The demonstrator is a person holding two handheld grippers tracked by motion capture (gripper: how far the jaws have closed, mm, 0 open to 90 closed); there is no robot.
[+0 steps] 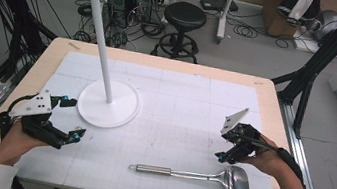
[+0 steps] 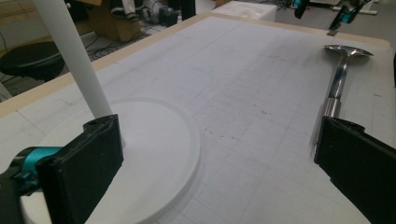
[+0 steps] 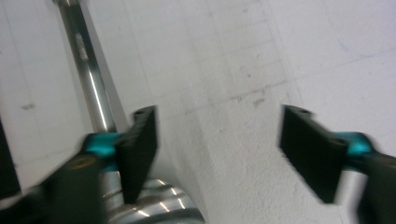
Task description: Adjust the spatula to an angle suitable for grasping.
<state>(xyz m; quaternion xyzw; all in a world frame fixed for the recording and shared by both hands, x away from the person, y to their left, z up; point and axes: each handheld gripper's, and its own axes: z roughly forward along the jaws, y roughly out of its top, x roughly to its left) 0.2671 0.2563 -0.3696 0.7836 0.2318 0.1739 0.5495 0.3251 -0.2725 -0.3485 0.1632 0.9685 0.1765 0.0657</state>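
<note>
The right gripper (image 1: 232, 143) holds its fingers (image 3: 137, 149) wide, empty, just above the bowl of a steel ladle (image 1: 195, 175) — shiny, handle pointing left along the tabletop's (image 1: 195, 103) white gridded mat. The left gripper (image 1: 69, 119), also wide, hovers beside a white hook stand (image 1: 105, 100); a stool (image 1: 184, 18) and cables lie beyond.

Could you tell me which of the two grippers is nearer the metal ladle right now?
The right gripper: it hovers open just above the ladle bowl, while the left gripper, also open, sits across the mat beside the white stand.
</note>
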